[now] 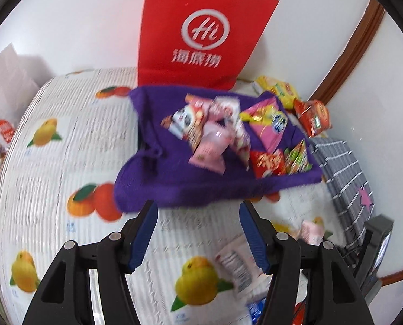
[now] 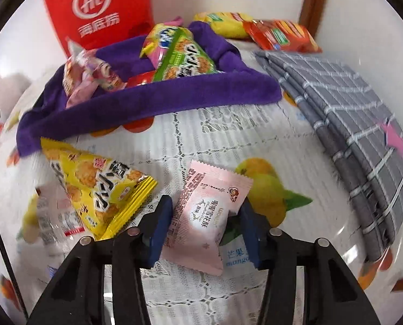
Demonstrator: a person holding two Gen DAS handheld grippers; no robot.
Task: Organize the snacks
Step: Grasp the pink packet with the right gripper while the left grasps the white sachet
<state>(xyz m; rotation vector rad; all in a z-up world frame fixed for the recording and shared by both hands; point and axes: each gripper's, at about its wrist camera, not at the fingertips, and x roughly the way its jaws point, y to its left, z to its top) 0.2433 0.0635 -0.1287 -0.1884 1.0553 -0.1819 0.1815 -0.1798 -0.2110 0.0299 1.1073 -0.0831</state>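
A purple cloth bin (image 1: 158,187) holds several snack packets (image 1: 215,130) and sits on the fruit-print tablecloth (image 1: 52,178). My left gripper (image 1: 198,211) is open and empty, just in front of the bin's near edge. My right gripper (image 2: 206,211) is shut on a pale pink snack packet (image 2: 204,216), held just above the cloth in front of the bin (image 2: 147,103). A yellow triangular snack packet (image 2: 98,187) lies to its left, over a clear-wrapped packet (image 2: 55,216). A green packet (image 2: 182,57) sticks up out of the bin.
A red paper bag (image 1: 198,32) stands behind the bin against the white wall. Yellow (image 2: 225,24) and orange (image 2: 282,36) packets lie at the back right. A folded grey checked cloth (image 2: 350,113) lies on the right. Loose packets (image 1: 236,268) lie near my left gripper.
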